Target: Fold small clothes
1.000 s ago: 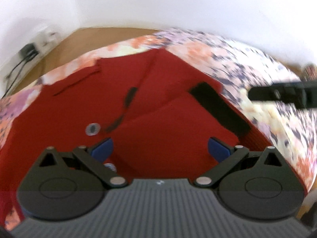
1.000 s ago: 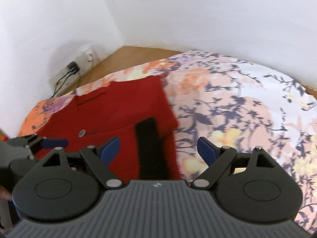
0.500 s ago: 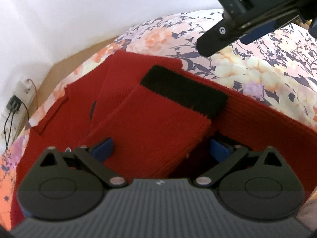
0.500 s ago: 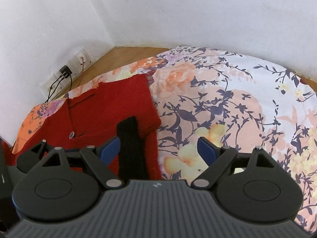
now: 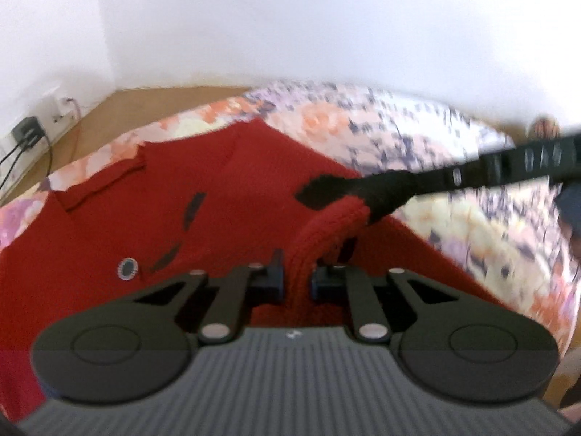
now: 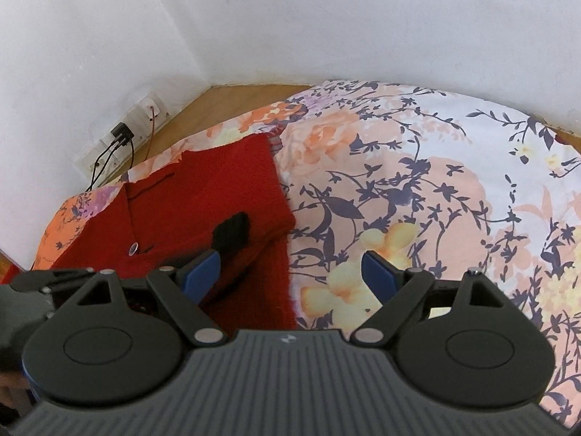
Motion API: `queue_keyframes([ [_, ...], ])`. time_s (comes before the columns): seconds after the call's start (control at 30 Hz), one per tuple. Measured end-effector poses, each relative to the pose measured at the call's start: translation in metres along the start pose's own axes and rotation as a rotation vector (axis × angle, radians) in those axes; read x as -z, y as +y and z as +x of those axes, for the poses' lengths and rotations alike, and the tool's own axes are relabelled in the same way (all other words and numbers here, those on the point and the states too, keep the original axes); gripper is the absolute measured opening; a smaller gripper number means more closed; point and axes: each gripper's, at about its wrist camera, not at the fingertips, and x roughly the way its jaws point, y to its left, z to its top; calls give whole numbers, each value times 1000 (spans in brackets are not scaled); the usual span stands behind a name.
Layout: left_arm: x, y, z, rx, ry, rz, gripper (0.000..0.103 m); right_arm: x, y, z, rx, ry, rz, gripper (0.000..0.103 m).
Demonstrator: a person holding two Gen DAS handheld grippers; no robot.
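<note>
A red knitted cardigan (image 5: 225,196) with a round button (image 5: 127,269) lies spread on the flowered bed sheet (image 5: 454,225). My left gripper (image 5: 296,283) is shut on its red sleeve (image 5: 323,225), which ends in a black cuff (image 5: 348,192) and is bunched upward. In the right wrist view the cardigan (image 6: 203,203) lies at the left with the black cuff (image 6: 232,230) raised. My right gripper (image 6: 290,272) is open and empty, its left finger beside the cuff, over the sheet (image 6: 417,189).
A white wall runs behind the bed. A wall socket strip with plugged cables (image 6: 120,138) sits at the far left above a wooden floor (image 6: 232,98). The right gripper's arm (image 5: 526,160) crosses the right side of the left wrist view.
My left gripper has closed on the sleeve and bunched it up. The left view swung and is blurred by motion. The right gripper stays open.
</note>
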Motion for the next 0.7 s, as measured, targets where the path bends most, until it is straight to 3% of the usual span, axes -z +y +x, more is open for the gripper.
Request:
queue_keyframes([
  [0.17,-10,31,-23,-63,-94,-135,13,0,7,5,-11,8,-17,90],
  [0.33,-9,64,-43,-177,-174,-239,13,-3,16,13,-41,9,-29,90],
  [0.57,15,106,-58,-305,-198,-421,14,-8,30,26,-68,23,-64,90],
  [0.7,37,116,-57,-327,-143,-494,19,-11,38,36,-79,40,-78,90],
])
